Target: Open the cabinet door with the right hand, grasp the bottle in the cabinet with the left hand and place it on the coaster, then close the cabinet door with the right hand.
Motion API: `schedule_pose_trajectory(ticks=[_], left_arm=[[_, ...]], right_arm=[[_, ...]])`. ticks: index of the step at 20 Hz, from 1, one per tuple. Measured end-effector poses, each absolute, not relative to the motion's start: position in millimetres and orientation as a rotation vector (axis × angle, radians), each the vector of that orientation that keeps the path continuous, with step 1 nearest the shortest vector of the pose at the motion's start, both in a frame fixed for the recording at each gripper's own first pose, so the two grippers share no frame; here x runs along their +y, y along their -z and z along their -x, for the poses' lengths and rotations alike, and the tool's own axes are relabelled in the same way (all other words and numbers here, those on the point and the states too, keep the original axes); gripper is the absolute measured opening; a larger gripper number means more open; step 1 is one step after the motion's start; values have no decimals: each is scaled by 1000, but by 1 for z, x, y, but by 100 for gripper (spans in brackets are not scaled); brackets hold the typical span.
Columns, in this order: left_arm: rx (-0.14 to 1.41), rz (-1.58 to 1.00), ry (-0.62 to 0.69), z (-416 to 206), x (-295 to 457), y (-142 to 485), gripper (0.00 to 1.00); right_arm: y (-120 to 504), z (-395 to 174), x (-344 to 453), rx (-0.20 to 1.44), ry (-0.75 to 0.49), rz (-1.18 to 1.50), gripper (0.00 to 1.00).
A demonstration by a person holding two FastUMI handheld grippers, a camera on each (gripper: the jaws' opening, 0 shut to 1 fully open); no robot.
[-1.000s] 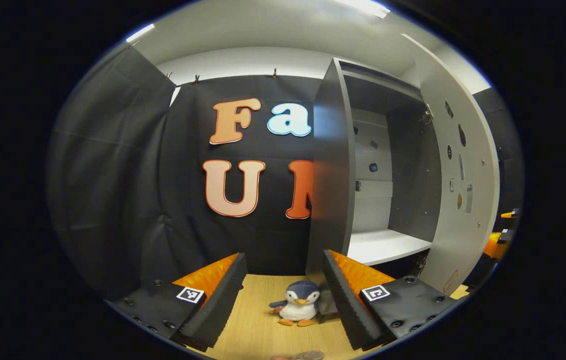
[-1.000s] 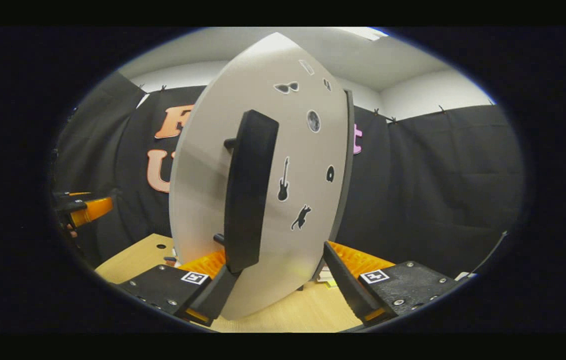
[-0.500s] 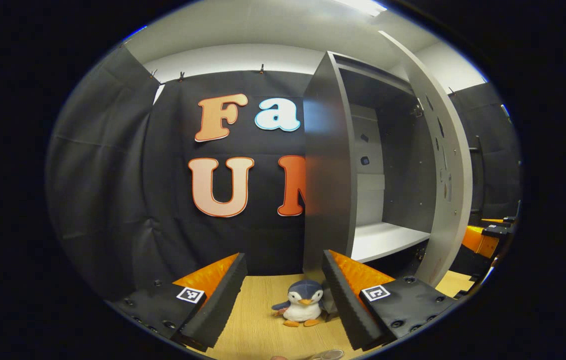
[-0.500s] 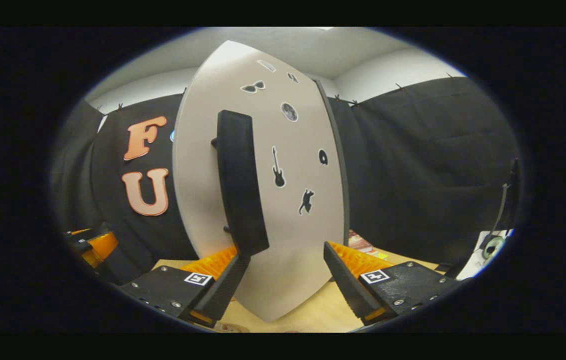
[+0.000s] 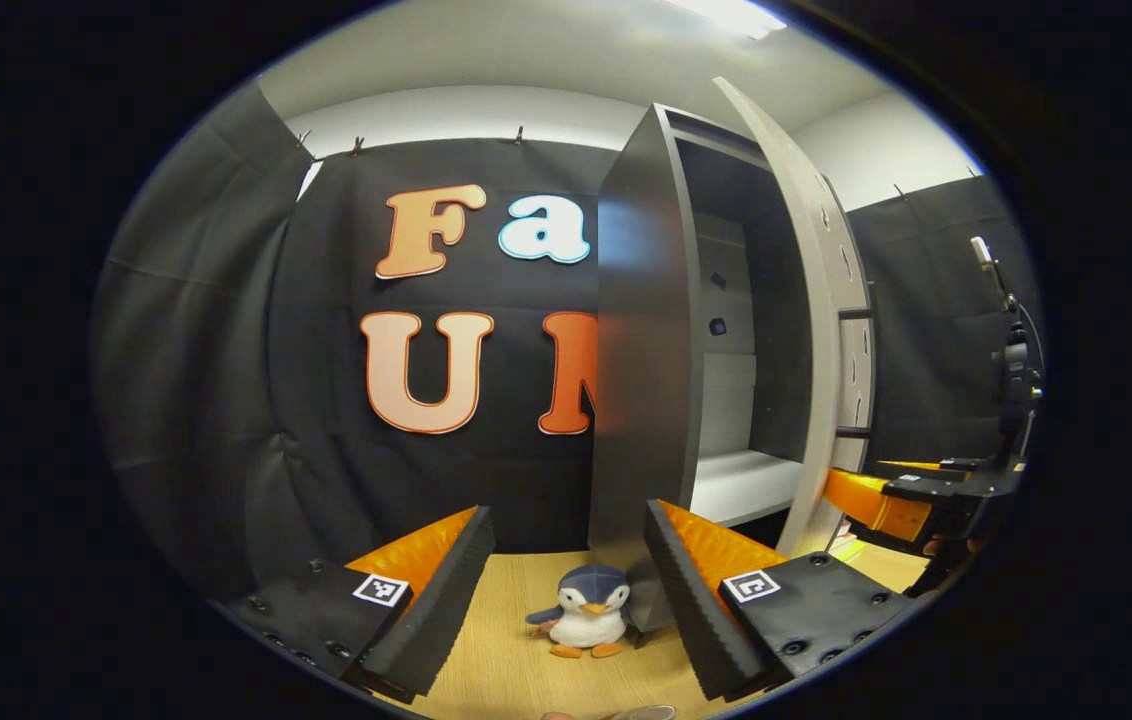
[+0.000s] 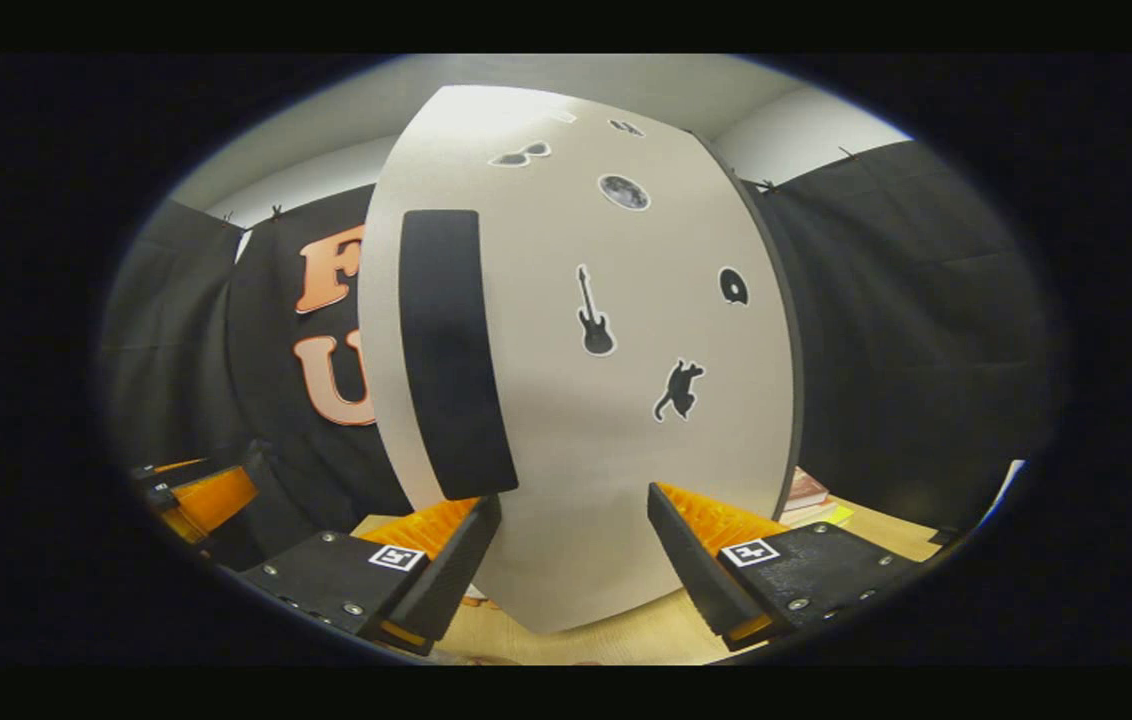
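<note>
Both pairs of fingers stand spread apart with nothing between them. In the right gripper view the right gripper [image 6: 573, 540] points at the outer face of the cabinet door [image 6: 616, 420], its left finger [image 6: 446, 575] just below the lower end of the door's tall dark handle [image 6: 451, 350]; whether it touches the handle cannot be told. The pale door face carries small dark stickers, among them a guitar [image 6: 594, 312] and a cat [image 6: 678, 390]. The door is partly open: in the left gripper view it shows nearly edge-on [image 5: 831, 330] beside the dark cabinet [image 5: 641, 340], with a gap through which a white shelf [image 5: 741, 485] inside shows. The bottle and the coaster cannot be made out with any certainty; something round sits at the very bottom edge of the left gripper view, too cut off to identify.

The left gripper [image 5: 566, 590] hangs above the wooden table [image 5: 511, 650], pointing at the cabinet's near corner. A small plush penguin [image 5: 583, 617] stands on the table between its fingers, close against the foot of the cabinet. The right gripper [image 5: 901, 495] shows in that view too, just beyond the door's edge. In the right gripper view the left gripper [image 6: 196, 495] appears at the far left, and some books [image 6: 806, 495] lie on the table behind the door's right edge.
</note>
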State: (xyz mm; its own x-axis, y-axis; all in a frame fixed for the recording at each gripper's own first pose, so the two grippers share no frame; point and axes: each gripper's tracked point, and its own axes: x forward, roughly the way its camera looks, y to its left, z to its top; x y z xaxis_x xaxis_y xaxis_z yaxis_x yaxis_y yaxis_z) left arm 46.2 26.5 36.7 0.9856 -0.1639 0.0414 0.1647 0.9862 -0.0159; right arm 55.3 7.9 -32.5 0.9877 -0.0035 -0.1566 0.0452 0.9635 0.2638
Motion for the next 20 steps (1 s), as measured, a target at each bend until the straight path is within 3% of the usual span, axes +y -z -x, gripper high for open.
schedule_pose_trajectory(ticks=[5, 13, 15, 16, 20], left_arm=[[-24, 26, 151, -53, 29, -30, 98], [-22, 44, 125, -52, 38, -28, 98], [-27, 46, 111, -50, 40, -29, 98], [-27, 43, 102, -49, 41, -29, 98], [-24, 43, 60, -47, 40, -30, 99]], right_arm=[[37, -75, 11, 158, -55, -256, 92], [41, -98, 15, 155, -86, -240, 92], [41, -101, 16, 157, -95, -237, 87], [43, -102, 18, 162, -105, -236, 92], [48, -105, 21, 182, -123, -212, 93]])
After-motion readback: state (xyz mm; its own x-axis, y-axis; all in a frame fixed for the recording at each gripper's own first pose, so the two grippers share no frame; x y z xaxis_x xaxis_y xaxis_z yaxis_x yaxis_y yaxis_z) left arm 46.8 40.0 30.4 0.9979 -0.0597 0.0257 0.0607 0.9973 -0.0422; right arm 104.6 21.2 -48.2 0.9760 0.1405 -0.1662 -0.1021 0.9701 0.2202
